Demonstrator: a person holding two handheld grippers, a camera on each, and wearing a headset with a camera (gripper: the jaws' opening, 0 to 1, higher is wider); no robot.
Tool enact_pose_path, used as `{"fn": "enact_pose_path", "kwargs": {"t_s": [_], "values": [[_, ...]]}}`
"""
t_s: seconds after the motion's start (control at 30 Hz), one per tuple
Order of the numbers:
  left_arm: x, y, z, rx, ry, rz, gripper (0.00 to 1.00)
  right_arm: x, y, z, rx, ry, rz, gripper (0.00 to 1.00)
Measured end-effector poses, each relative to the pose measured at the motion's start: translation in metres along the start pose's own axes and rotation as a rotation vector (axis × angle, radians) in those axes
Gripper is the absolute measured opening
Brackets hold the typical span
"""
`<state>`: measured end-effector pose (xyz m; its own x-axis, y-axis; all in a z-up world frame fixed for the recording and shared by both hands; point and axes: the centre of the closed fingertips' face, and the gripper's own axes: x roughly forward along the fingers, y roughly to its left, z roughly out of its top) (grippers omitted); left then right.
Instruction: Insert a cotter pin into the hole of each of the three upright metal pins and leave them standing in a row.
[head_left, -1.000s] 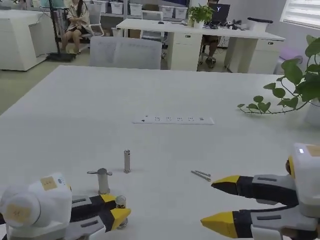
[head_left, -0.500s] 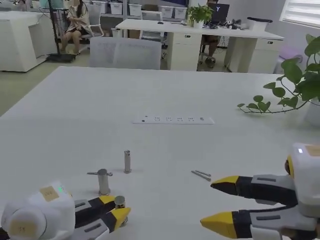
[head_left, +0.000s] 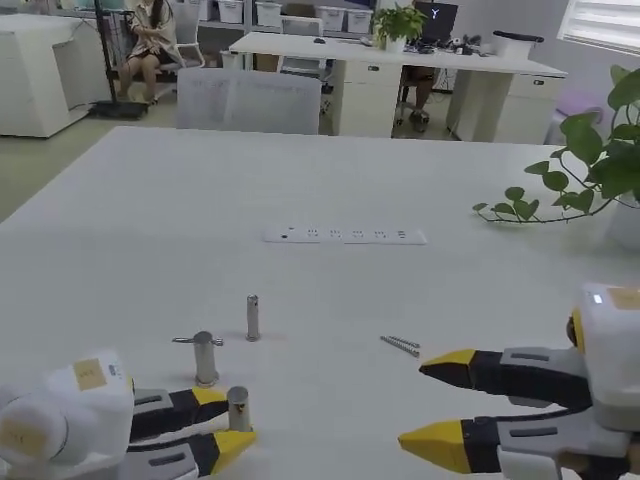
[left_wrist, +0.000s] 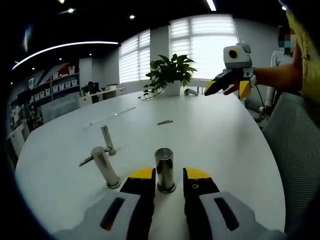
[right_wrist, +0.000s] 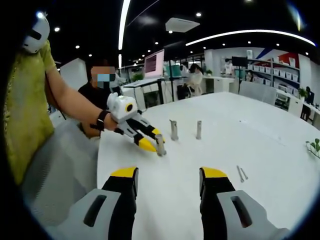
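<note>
Left gripper (head_left: 230, 420) around nearest upright pin (head_left: 238, 403)

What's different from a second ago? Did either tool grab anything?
The left gripper drew back slightly; its fingers now straddle the nearest pin, not clamped on it. Nothing was grabbed or released. The right gripper stayed open; other pins and loose cotter pins did not move.

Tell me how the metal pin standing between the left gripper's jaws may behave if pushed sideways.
The pin is tall on a small base, so a high push would probably tip it. Being round, it would likely roll on the smooth table. Its polished metal looks stiff and perhaps slippery for the left gripper.
</note>
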<state>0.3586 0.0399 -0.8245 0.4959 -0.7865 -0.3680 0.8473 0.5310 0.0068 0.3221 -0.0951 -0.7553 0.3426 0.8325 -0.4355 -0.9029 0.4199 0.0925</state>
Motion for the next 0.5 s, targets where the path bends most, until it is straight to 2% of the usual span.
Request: {"fn": "enact_pose_path", "kwargs": {"t_s": [0.17,0.33,0.47,0.5], "values": [[0.0022,0.0047,0.0053,0.011,0.004,-0.031,0.17,-0.0008,-0.003,0.0,0.004,-0.001,-0.006,0.5],[0.0044,0.0001,0.0051,0.027,0.014,-0.058,0.12,-0.0011,-0.0035,-0.0003,0.004,-0.001,-0.009,0.5],[0.0051,-0.0009,0.0054,0.034,0.015,-0.02,0.11,-0.0012,-0.0037,-0.0013,0.007,-0.002,-0.012,0.5],[0.0052,0.0019,0.0054,0.032,0.017,0.006,0.11,-0.001,-0.004,-0.0015,0.008,-0.002,-0.014,0.5]]}}
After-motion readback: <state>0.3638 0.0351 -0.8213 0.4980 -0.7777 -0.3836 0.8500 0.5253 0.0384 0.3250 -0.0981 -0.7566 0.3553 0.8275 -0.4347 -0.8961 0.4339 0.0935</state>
